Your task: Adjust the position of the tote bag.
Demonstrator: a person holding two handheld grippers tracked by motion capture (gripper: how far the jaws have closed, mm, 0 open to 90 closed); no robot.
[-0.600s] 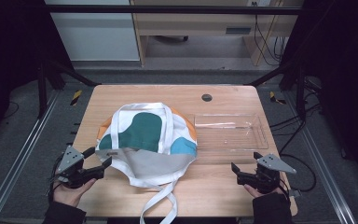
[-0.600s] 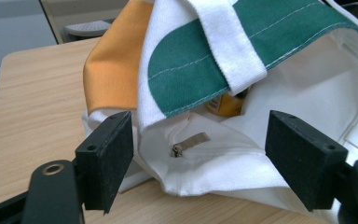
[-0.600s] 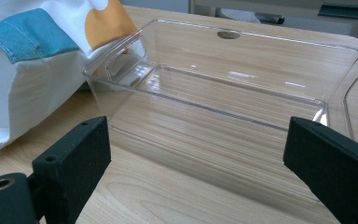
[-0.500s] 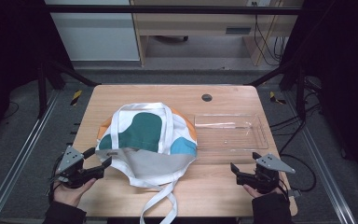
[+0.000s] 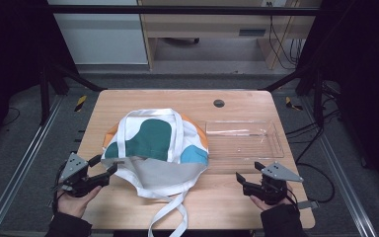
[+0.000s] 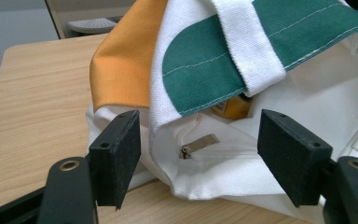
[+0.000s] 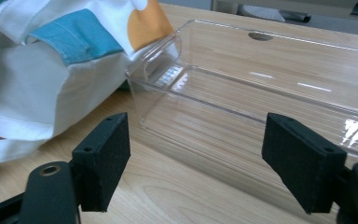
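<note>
A white canvas tote bag [image 5: 155, 148] with green, orange and blue patches lies in the middle of the wooden table [image 5: 128, 101], its straps trailing toward the front edge. My left gripper [image 5: 104, 165] sits at the bag's left front corner, open. In the left gripper view the bag's rim [image 6: 186, 93] lies between the wide jaws of that gripper [image 6: 203, 154], with no pad pressing on it. A zipper pull [image 6: 198, 144] and a yellow thing [image 6: 233, 107] show inside the bag. My right gripper [image 5: 248, 171] is open near the front right, nothing between the jaws.
A clear plastic tray [image 5: 244, 140] stands right of the bag, touching its edge; in the right gripper view the tray [image 7: 261, 107] sits just ahead of the right gripper [image 7: 205, 158]. A round cable hole [image 5: 219, 103] is at the table's back. Metal frame posts flank the table.
</note>
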